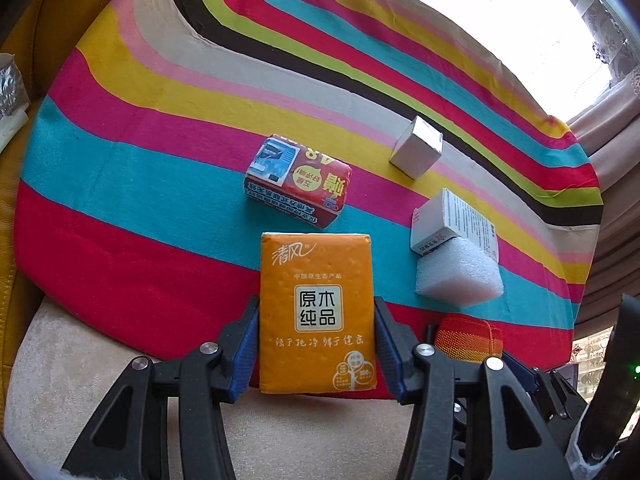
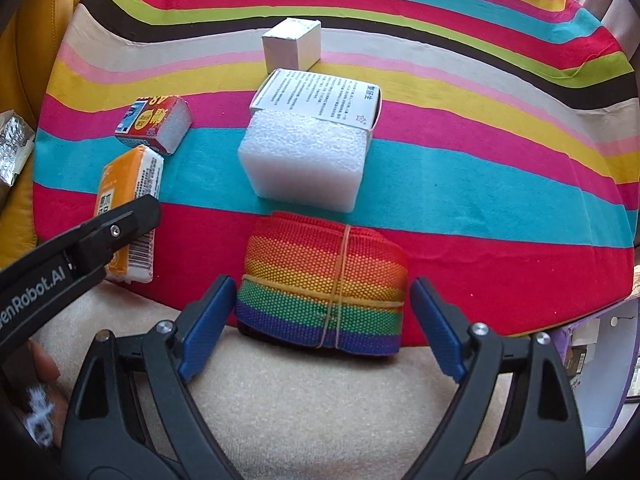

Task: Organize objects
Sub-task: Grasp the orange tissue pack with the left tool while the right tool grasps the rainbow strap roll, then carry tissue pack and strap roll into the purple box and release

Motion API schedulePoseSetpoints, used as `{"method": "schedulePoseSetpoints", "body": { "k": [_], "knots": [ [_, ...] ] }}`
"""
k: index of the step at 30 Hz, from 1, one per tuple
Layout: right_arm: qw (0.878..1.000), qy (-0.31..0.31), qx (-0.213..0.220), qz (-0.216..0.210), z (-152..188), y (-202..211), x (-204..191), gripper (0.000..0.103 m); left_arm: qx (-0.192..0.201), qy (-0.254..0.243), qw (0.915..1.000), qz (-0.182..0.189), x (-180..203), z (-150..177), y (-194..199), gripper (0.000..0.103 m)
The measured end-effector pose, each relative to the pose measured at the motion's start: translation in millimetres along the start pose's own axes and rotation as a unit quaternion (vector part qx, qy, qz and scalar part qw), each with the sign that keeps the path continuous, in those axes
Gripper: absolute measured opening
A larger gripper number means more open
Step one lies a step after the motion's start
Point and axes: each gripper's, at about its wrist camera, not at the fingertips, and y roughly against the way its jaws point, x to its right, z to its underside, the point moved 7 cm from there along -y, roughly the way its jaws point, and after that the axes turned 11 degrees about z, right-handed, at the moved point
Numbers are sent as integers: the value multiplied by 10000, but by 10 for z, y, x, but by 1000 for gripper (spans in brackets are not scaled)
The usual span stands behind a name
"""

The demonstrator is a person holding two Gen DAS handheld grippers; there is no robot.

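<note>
Here, flat orange tissue pack (image 1: 316, 312), woven rainbow strap roll (image 2: 322, 286), foam block (image 2: 304, 164)

Foil packet (image 1: 12, 84) cut off at the left edge. Left gripper (image 2: 120, 232) hides part of the orange tissue pack (image 2: 128, 196). Foam block (image 2: 304, 160) hides the near end of the printed box (image 2: 320, 96).

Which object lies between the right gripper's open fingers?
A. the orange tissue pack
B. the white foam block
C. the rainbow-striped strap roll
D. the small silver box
C: in the right wrist view the rainbow-striped strap roll sits between the right gripper's fingers, with gaps on both sides.
</note>
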Motion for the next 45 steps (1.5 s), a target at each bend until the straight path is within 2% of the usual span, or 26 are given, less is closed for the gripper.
{"method": "schedulePoseSetpoints", "body": {
  "k": [3, 10, 19, 25, 30, 45],
  "knots": [
    [9999, -2, -106, 13, 4, -72, -1, 90, 19, -2, 10000, 18, 26, -25, -39, 53],
    [9999, -44, 105, 38, 35, -28, 47, 87, 160, -153, 9997, -58, 69, -5, -24, 53],
    [9966, -166, 804, 69, 114, 295, 182, 87, 565, -397, 9974, -215, 158, 27, 191, 53],
    [9934, -252, 1116, 51, 134, 490, 286, 87, 708, -502, 9959, -243, 247, 111, 319, 53],
    [9916, -381, 1233, 21, 87, 536, 286, 87, 722, -592, 9953, -258, 355, 196, 365, 53],
    [9884, -869, 1241, -69, 326, 616, 808, 87, 772, -1011, 9918, -134, 852, 409, 342, 53]
  ]
}}
